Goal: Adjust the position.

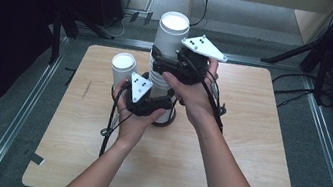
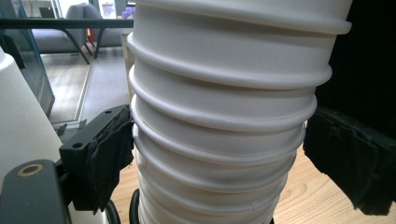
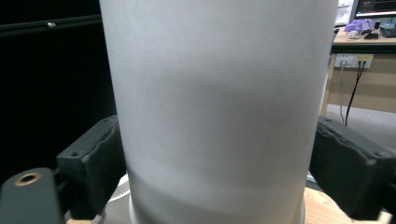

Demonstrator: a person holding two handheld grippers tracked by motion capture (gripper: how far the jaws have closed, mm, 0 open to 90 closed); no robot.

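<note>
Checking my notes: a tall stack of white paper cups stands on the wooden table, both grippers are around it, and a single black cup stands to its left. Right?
Nearly. The single cup is white, not black, as the high view shows. The stack, the table and both grippers are as you say.

Tall stack of cups (image 1: 164, 68) upright mid tabletop (image 1: 242, 176). Just left of it (slightly nearer the far edge), a single cup (image 1: 123, 66), close beside.

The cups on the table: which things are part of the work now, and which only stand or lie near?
In the work:
stack of cups
top cup
left gripper
right gripper

Only near:
single cup
table
</note>
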